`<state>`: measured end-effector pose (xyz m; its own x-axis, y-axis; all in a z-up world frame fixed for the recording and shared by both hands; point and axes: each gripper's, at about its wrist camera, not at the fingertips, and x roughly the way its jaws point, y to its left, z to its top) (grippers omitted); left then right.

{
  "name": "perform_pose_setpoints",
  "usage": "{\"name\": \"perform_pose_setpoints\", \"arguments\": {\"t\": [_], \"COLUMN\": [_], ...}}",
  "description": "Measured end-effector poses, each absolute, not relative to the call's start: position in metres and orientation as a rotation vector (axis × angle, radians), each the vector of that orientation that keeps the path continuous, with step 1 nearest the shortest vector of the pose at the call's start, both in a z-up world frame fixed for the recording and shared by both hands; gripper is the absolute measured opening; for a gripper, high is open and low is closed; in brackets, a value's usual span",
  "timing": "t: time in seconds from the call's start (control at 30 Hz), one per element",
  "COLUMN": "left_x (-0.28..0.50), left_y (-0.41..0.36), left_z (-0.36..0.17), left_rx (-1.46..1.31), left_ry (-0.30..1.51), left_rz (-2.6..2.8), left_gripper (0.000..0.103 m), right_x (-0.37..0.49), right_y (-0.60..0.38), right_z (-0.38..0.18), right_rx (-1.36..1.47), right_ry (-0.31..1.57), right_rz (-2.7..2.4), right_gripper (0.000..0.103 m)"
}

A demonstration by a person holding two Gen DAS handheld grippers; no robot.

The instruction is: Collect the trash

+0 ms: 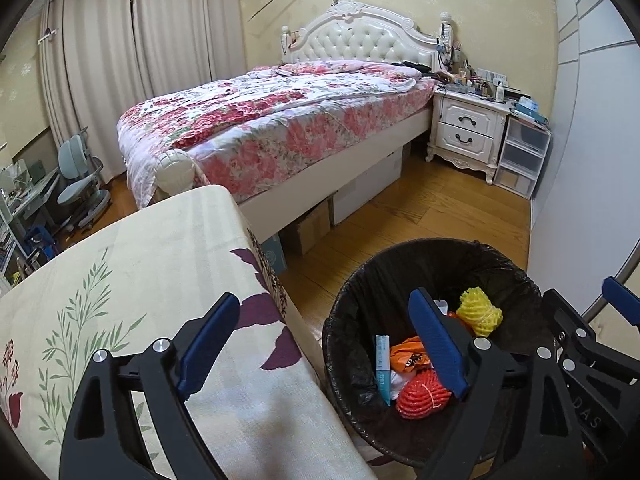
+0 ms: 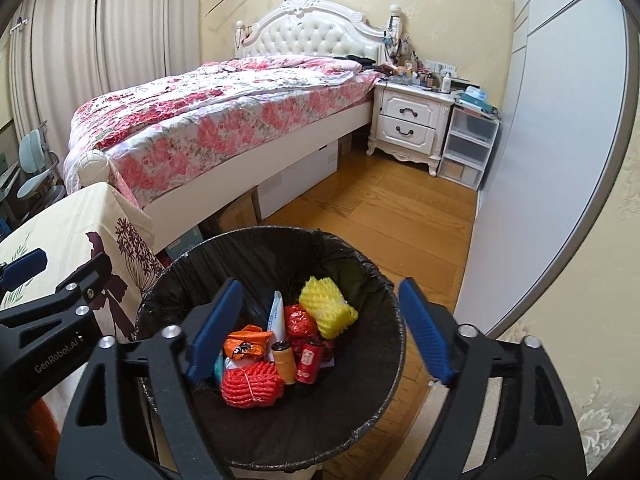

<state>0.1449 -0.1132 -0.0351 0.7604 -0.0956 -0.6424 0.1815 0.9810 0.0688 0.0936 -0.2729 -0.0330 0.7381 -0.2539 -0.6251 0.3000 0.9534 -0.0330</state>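
A round bin with a black liner (image 1: 352,344) (image 2: 376,280) stands on the wood floor beside a cloth-covered table (image 1: 140,272) (image 2: 80,216). Inside lie a red foam net (image 2: 252,388) (image 1: 420,396), a yellow foam net (image 2: 326,308) (image 1: 480,310), an orange wrapper (image 2: 248,342), a white and blue tube (image 2: 278,316), and two small cans (image 2: 298,360). My right gripper (image 2: 320,286) hovers open right over the bin, nothing between its fingers. My left gripper (image 1: 323,302) is open too, one finger over the table edge and the other above the bin.
A bed with a floral quilt (image 1: 280,120) stands behind, with cardboard boxes (image 1: 308,228) under it. A white nightstand (image 1: 466,128) and plastic drawers (image 1: 520,156) stand in the far corner. A pale wardrobe door (image 2: 532,160) lines the right side. A desk chair (image 1: 76,184) is at far left.
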Motion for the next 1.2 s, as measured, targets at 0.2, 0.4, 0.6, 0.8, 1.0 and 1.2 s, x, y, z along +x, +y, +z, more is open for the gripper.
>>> {"name": "perform_pose_setpoints", "arguments": {"t": [0.2, 0.4, 0.6, 0.8, 1.0, 1.2], "left_x": [0.136, 0.123, 0.092, 0.059, 0.026, -0.005], "left_y": [-0.104, -0.092, -0.071, -0.05, -0.031, -0.014], "left_z": [-0.03, -0.027, -0.019, -0.014, -0.005, 0.006], "left_rx": [0.124, 0.125, 0.112, 0.096, 0.088, 0.063], "left_ry": [0.67, 0.677, 0.658, 0.651, 0.63, 0.604], "left_rz": [-0.13, -0.113, -0.094, -0.076, -0.049, -0.017], "left_gripper": [0.09, 0.093, 0.093, 0.093, 0.093, 0.093], "right_x": [0.084, 0.07, 0.046, 0.015, -0.013, -0.042], "right_y": [-0.271, -0.268, -0.256, -0.233, -0.218, -0.198], "right_z": [-0.029, -0.028, -0.024, -0.016, 0.0, 0.018], "right_rx": [0.051, 0.064, 0.079, 0.061, 0.072, 0.047], "right_ry": [0.658, 0.669, 0.668, 0.65, 0.617, 0.58], "right_rz": [-0.321, -0.312, -0.29, -0.256, -0.231, -0.198], "right_gripper": [0.095, 0.097, 0.097, 0.097, 0.097, 0.097]}}
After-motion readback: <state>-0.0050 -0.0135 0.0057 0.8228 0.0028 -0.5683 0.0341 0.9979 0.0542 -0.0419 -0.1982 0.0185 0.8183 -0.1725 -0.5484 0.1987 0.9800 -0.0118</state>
